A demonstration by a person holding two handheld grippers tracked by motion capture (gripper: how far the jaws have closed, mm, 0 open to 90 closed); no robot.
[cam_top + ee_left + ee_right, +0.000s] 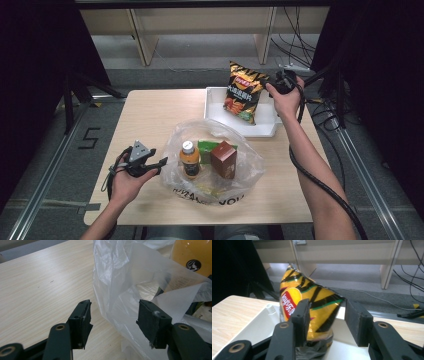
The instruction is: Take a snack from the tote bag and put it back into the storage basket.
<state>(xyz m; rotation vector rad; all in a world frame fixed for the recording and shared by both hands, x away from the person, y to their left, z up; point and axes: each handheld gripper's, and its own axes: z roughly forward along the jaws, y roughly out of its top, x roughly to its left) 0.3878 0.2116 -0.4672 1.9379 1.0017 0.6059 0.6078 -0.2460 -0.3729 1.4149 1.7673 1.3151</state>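
Fingers of right gripper (327,322) spread apart, chip bag (309,307) between them, no clamp visible | bag stands upright in white tray (216,111), long axis vertical | left gripper (113,325) open at plastic bag (120,290) edge, holding nothing | right hand (286,97) nearer the chips.

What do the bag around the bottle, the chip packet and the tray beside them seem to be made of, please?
Bag: thin clear plastic film, by its crinkles and see-through look. Chip packet: glossy printed foil or plastic film, judging by its sheen and creases. Tray: smooth white, probably rigid plastic, though the look leaves that open.
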